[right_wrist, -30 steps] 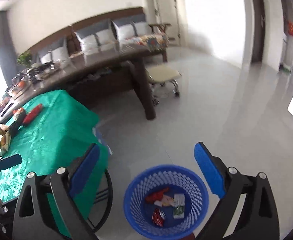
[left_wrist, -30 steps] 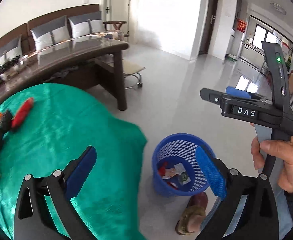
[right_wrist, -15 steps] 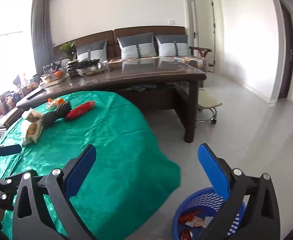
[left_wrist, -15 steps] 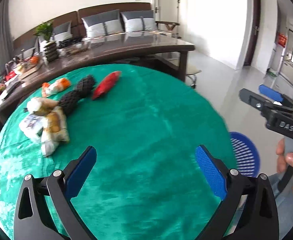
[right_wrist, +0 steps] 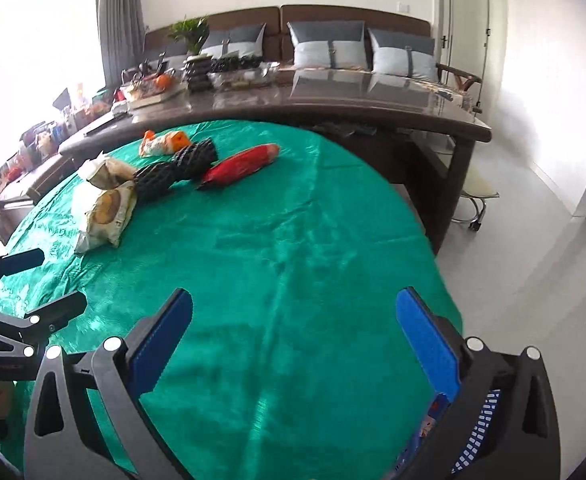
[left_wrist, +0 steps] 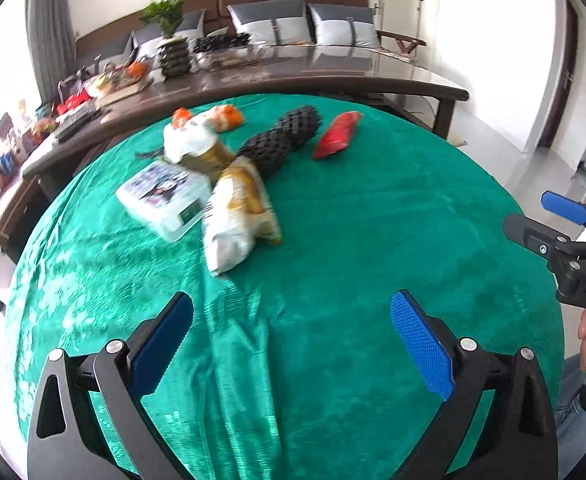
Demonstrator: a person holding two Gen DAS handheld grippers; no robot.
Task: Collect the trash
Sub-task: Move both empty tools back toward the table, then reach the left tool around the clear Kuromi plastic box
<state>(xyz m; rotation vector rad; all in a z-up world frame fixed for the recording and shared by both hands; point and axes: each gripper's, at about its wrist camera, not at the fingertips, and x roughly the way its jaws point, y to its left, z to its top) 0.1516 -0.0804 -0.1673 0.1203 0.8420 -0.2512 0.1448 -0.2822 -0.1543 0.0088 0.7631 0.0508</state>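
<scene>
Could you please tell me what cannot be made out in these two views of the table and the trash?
- Blue basket: right wrist view shows only a sliver behind the right gripper; its contents are hidden.
- Clear box: left wrist view, label blurred by motion.
- Wrapper pile: pieces overlap, so their count is unclear.
- Clutter on the dark table: too small to identify.

Brown sofa [right_wrist: 333,24] (w/ grey cushions [right_wrist: 329,46])
</scene>
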